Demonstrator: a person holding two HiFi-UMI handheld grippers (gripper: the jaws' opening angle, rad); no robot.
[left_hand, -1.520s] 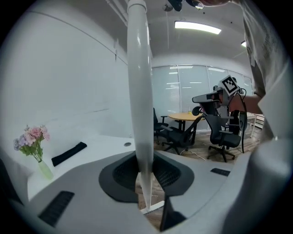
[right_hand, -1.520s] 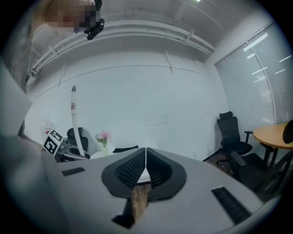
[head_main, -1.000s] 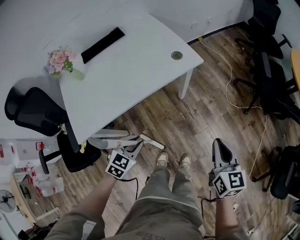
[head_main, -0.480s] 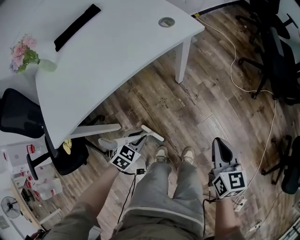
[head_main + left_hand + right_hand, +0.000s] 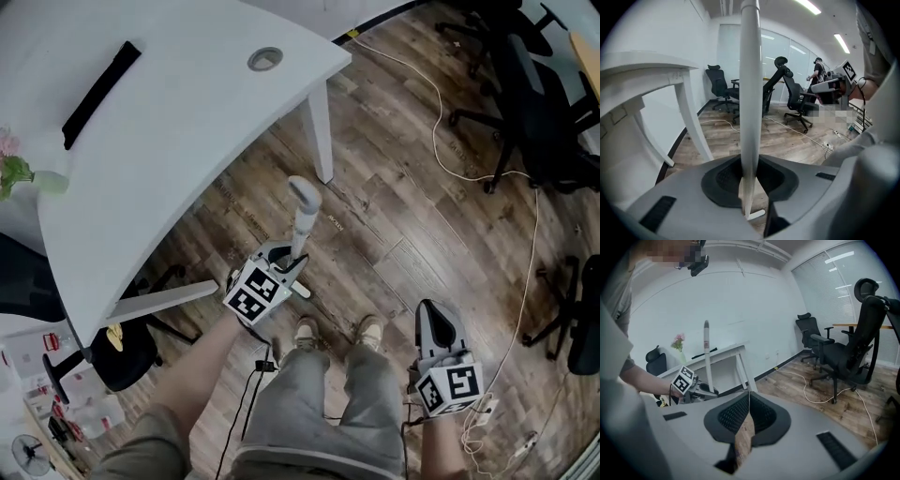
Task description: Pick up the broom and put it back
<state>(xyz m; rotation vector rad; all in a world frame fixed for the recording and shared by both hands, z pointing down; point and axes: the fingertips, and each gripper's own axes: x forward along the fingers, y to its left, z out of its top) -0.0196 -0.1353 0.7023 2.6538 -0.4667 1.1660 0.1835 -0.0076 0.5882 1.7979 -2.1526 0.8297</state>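
The broom (image 5: 302, 217) stands nearly upright just off the table's curved edge, its white shaft running between the left tongs (image 5: 287, 268). These pinch it low down, with the grip end rising well above them. The left gripper view confirms the shaft (image 5: 750, 93) clamped between both pads. Whether its lower end touches the floor cannot be told.

The right tongs (image 5: 438, 313) hang well apart, to the right of the person's shoes (image 5: 306, 330), tips pressed together with nothing between them (image 5: 749, 394). From there the broom (image 5: 707, 350) shows upright before the table.

The table leg (image 5: 319, 141) stands just behind the broom. The white table (image 5: 187, 141) carries a black strip (image 5: 98, 81) and flowers (image 5: 11, 169) at its left edge. Office chairs (image 5: 530, 103) stand at right, and a pale cable (image 5: 448, 159) trails across the wooden floor (image 5: 394, 234).
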